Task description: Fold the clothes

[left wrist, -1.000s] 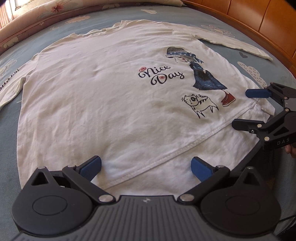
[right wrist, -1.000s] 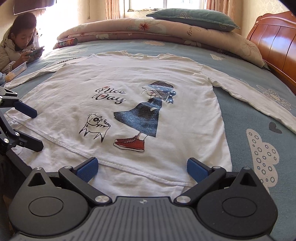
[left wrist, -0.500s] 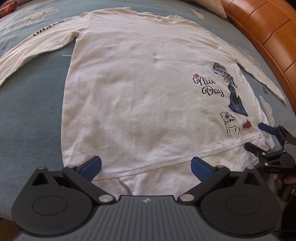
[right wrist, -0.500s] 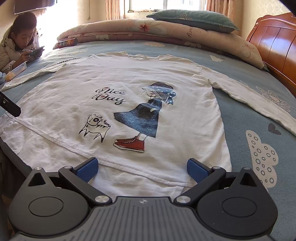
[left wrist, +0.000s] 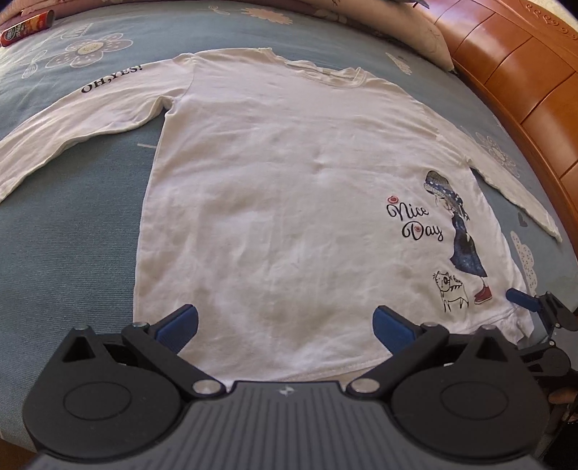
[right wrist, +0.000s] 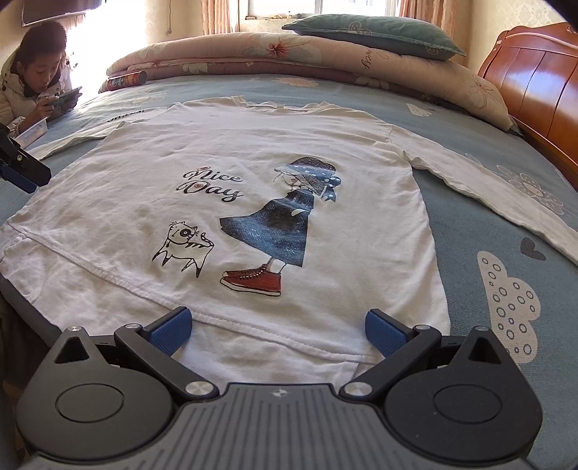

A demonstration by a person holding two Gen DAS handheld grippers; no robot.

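While the white long-sleeved cotton shirt [left wrist: 289, 202] lies spread flat and face up on the blue patterned bedsheet [left wrist: 72, 253], both tools sit at its bottom hem with nothing in them. That left gripper [left wrist: 285, 325] has its blue-padded jaws spread wide over the hem near the shirt's left corner, not pinching any fabric. Same deal with the right gripper [right wrist: 276, 327]: jaws wide apart, hovering over the hem just below the printed red sneaker. Sleeves are stretched out to both sides, one reading "OH,YES!". A folded floral quilt [right wrist: 325, 58] and a dark green pillow [right wrist: 372, 34] sit at the far end, a wooden headboard [right wrist: 542, 86] on the right, and a person [right wrist: 32, 86] looks at a phone at far left.
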